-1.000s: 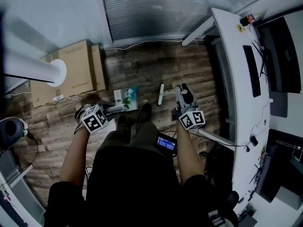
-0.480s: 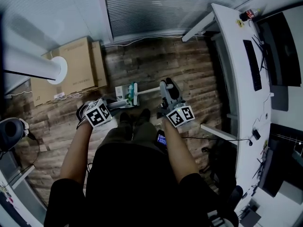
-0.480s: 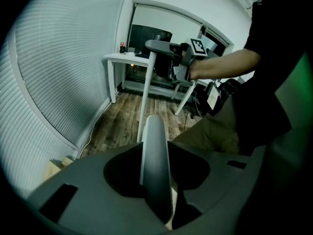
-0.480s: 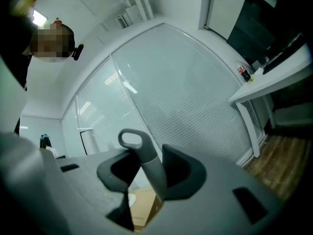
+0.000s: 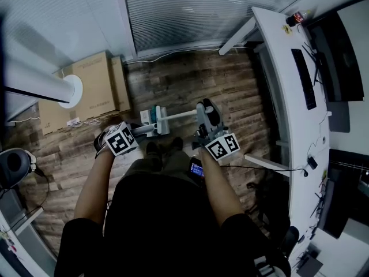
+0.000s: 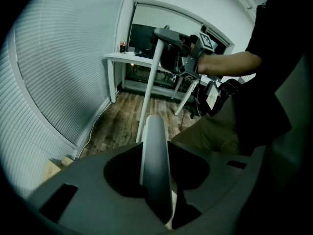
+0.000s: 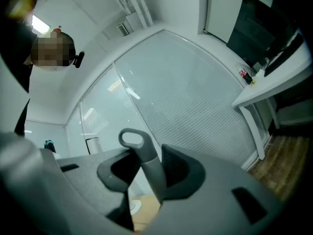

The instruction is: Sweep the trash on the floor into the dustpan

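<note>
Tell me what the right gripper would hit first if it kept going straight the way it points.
Probably the pale glass wall covered with horizontal blinds. The right gripper, shut on a grey loop-ended handle, points at it; nothing else shows between, though depth is unclear.

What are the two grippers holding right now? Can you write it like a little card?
left gripper: jaws shut on a white handle, probably the dustpan's
right gripper: jaws shut on the grey broom handle, near its loop end
floor: wooden boards
broom pole: runs from the right gripper down toward the floor
nearby: cardboard boxes, white desk
</note>
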Demonstrator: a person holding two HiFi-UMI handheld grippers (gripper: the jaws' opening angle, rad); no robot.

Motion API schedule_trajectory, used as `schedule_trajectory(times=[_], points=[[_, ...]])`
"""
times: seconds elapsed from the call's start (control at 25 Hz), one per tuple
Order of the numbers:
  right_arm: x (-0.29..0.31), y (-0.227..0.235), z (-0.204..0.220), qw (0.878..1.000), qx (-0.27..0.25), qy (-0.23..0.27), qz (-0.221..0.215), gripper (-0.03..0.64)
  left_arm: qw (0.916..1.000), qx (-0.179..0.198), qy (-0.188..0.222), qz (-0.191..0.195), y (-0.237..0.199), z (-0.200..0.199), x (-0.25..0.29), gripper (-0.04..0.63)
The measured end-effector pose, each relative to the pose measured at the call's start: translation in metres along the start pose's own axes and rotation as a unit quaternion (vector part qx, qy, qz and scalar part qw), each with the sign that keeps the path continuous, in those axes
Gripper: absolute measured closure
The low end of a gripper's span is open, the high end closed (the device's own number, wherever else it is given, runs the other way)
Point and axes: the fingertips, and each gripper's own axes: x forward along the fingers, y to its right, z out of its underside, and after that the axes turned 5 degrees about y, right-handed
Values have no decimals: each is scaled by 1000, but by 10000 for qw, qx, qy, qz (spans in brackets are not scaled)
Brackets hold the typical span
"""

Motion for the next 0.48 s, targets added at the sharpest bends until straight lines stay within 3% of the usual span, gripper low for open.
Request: schedule_trajectory(times=[0.48], points=[[-17, -11, -100, 9959, -604, 671, -67, 515, 10000, 36, 10, -52, -1, 2, 0, 488]])
